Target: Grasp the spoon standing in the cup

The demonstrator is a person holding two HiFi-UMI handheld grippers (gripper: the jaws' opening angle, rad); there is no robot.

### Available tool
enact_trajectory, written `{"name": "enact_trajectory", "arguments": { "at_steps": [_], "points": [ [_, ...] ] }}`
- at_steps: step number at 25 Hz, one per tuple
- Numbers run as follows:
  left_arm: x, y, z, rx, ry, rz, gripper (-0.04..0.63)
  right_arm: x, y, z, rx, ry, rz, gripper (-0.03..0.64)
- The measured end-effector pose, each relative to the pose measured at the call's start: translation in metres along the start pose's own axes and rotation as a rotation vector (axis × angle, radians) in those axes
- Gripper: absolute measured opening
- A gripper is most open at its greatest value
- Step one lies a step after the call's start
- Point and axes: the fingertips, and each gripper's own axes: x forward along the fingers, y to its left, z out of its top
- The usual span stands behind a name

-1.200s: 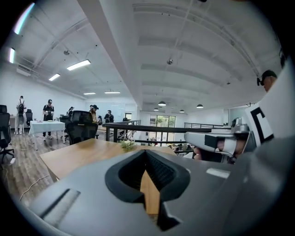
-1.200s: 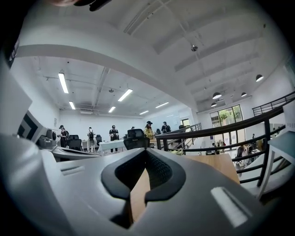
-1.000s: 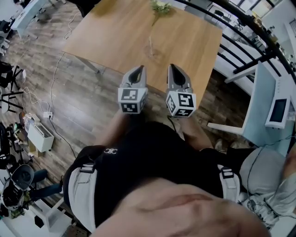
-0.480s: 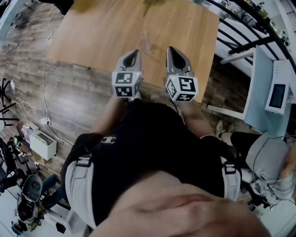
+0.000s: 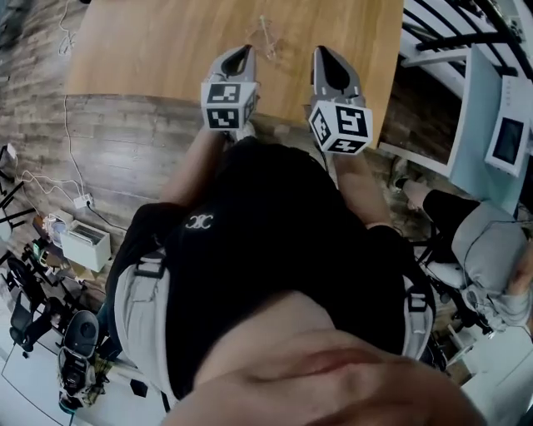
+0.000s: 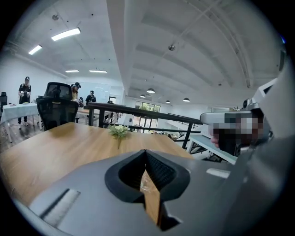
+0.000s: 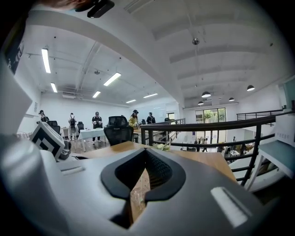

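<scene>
A clear glass cup (image 5: 266,37) stands near the front edge of the wooden table (image 5: 150,42), with something thin rising from it; it is too faint to tell as a spoon. My left gripper (image 5: 242,52) and right gripper (image 5: 324,53) hover side by side over the table's front edge, the cup between and just beyond them. Both are shut with nothing held. In the left gripper view the closed jaws (image 6: 145,156) leave a slit through which a bit of clear glass (image 6: 146,183) shows. The right gripper view shows closed jaws (image 7: 146,156) and table wood behind.
A small white-green flower sprig (image 6: 119,131) lies farther back on the table. A black railing (image 5: 466,21) and a pale desk with a screen device (image 5: 506,141) stand at the right, with a seated person (image 5: 491,250) beside. Cables and gear (image 5: 79,241) litter the floor at left.
The person has stepped closer to the table. Both grippers have moved forward over its front edge, nearer the cup. Their jaws stay shut.
</scene>
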Motion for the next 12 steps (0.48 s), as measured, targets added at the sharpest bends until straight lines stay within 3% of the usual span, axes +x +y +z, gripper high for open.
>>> {"name": "enact_trajectory", "arguments": {
  "at_steps": [11,12],
  "points": [
    [0.069,0.017,-0.013,0.114,0.094,-0.049,0.014,-0.024,-0.038,-0.019,0.035,0.048,-0.182,0.000],
    [0.076,0.018,-0.014,0.130,0.107,-0.061,0.077,-0.028,-0.044,-0.020,0.041,0.049,-0.203,0.000]
  ]
}}
